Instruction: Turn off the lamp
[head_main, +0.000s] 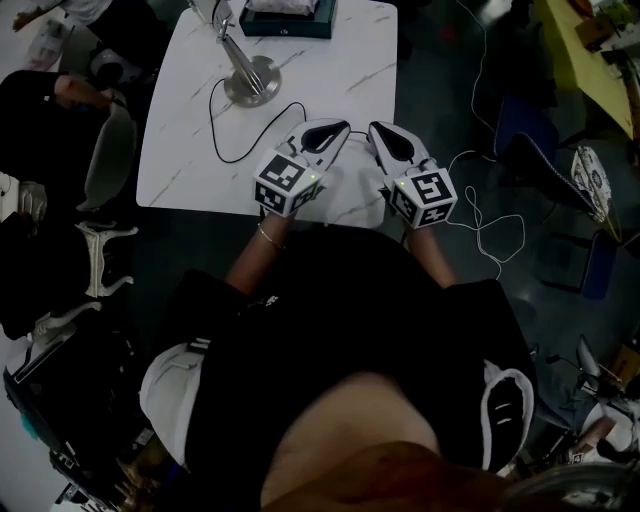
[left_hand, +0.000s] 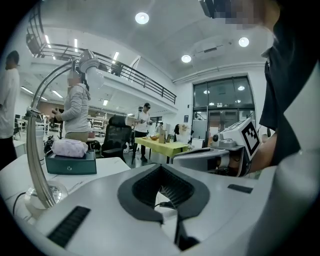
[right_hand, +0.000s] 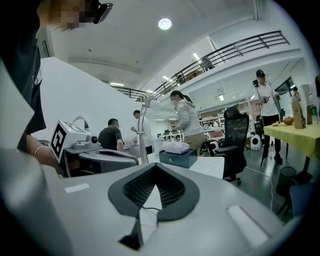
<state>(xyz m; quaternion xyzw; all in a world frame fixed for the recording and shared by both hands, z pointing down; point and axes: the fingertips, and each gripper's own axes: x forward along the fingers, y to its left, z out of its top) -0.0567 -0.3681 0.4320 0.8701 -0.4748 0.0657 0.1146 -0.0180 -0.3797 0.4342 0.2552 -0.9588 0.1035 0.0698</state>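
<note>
The lamp stands on the white marble table (head_main: 345, 70), its round metal base (head_main: 250, 82) at the far left. Its curved neck (left_hand: 36, 150) rises to a head (left_hand: 91, 67) that also shows far off in the right gripper view as the lamp (right_hand: 145, 132). A black cord (head_main: 222, 135) loops from the base toward the grippers. My left gripper (head_main: 336, 128) and right gripper (head_main: 376, 129) hover side by side over the table's near edge, both shut and empty. The left gripper (left_hand: 161, 167) points past the lamp's right side. The right gripper (right_hand: 156, 165) points toward the lamp.
A dark green tissue box (head_main: 288, 18) sits at the table's far edge behind the lamp. A grey chair (head_main: 105, 160) stands left of the table. White cables (head_main: 490, 225) lie on the floor at right. People stand in the background, and a yellow table (left_hand: 160, 146) stands beyond.
</note>
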